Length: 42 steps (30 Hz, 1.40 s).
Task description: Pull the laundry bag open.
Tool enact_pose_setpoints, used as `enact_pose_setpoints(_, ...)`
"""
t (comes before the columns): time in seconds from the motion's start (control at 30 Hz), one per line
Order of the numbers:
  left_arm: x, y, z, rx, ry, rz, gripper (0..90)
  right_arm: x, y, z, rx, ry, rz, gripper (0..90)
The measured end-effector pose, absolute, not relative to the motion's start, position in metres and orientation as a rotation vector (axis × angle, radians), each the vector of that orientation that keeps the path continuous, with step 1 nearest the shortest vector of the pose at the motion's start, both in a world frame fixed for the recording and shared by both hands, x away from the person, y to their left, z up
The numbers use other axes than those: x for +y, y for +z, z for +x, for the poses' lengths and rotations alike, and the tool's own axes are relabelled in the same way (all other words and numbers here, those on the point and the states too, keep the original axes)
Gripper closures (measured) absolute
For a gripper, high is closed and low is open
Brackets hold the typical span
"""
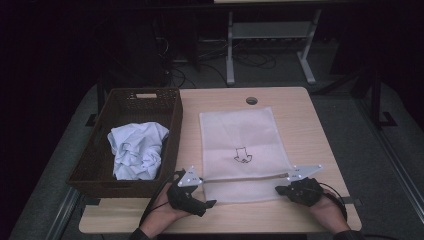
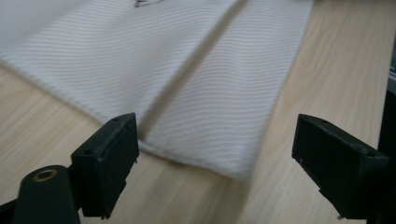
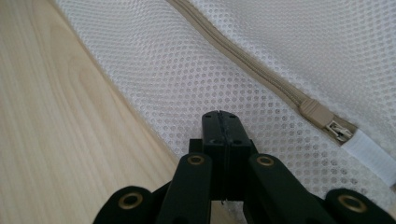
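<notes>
1. We hold two claws at the near edge of a pale wooden counter (image 1: 300, 107), where a white mesh laundry bag (image 1: 240, 135) lies flat in the middle, a small dark drawing printed on it.

2. Our left claw (image 1: 204, 197) rests at the bag's near left corner, released: in the left gripper view its two black jaws stand wide apart over the fabric's corner, with nothing between them.

3. Our right claw (image 3: 219, 122) sits at the bag's near right corner, clenched, its jaws pressed flat together above the mesh (whether any mesh is caught between them we cannot tell).

4. A beige zipper (image 3: 252, 63) runs across the bag near its front edge; its slider (image 3: 340, 130) lies just beside the right claw's tip, at the zipper's right end.

5. A dark woven basket (image 1: 172, 130) stands along the counter's left side, just beside the bag, holding a crumpled white garment (image 1: 136, 150).
</notes>
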State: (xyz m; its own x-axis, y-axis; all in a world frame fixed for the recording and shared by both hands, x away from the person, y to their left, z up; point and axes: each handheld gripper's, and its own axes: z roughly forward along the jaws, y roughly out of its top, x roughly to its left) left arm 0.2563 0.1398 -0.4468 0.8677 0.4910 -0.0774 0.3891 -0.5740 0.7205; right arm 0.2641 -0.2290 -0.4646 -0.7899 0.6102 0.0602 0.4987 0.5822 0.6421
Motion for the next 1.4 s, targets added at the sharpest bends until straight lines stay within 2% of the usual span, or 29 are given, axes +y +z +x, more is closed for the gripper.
enact_pose_setpoints(0.13,0.139,-0.448,0.255,0.612,0.148,2.263,13.6,-0.219,-0.464,0.267,2.659,1.004,0.897,88.7)
enact_pose_setpoints(0.5,0.144,-0.447,0.257,0.621,0.142,2.246,14.0,-0.250,-0.449,0.275,2.590,1.101,0.923,65.8)
enact_pose_setpoints(0.87,0.144,-0.447,0.255,0.623,0.151,2.251,14.3,-0.273,-0.454,0.292,2.533,1.090,0.936,49.0)
enact_pose_setpoints(1.17,0.142,-0.448,0.259,0.612,0.151,2.248,14.3,-0.281,-0.463,0.304,2.567,1.074,0.884,42.3)
enact_pose_setpoints(1.4,0.141,-0.449,0.257,0.603,0.150,2.254,14.3,-0.277,-0.470,0.305,2.618,1.014,0.860,44.1)
